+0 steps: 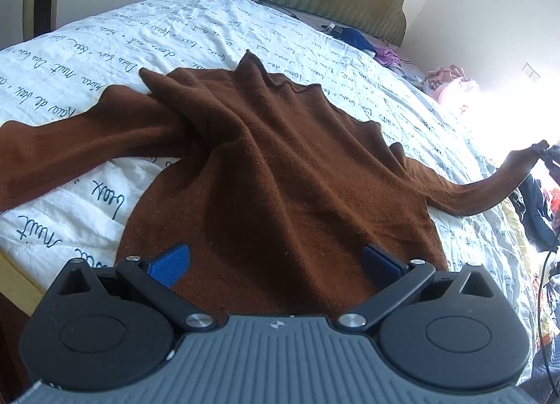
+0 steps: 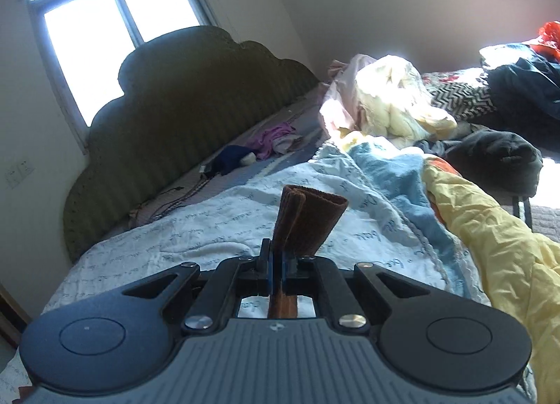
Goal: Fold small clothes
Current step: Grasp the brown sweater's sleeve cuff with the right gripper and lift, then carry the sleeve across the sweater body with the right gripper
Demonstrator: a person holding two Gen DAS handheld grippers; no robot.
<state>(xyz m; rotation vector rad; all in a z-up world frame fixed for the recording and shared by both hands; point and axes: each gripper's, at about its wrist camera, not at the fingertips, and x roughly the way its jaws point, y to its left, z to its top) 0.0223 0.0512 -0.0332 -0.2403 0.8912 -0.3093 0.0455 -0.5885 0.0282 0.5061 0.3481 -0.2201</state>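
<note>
Pinching the sleeve cuff (image 2: 308, 218) tight, the right gripper (image 2: 278, 271) should draw it flat across the brown sweater (image 1: 280, 166), while the left gripper (image 1: 276, 260) hovers wide open, empty.

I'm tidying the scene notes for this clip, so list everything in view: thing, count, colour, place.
sweater: 1, brown, spread on the quilt, rumpled; one sleeve cuff lifted to the right
quilt: 1, white with dark script, covers the bed
headboard: 1, olive green, padded, under the window
window: 1, bright, behind the headboard
small clothes: a few, purple and navy, by the headboard
yellow cloth: 1, bunched at the quilt's right edge
cream bedding: 1 heap, further back on the right
dark clothes: a pile, black, far right
left claw: open, blue pads, over the sweater's hem
right claw: shut on the cuff
</note>
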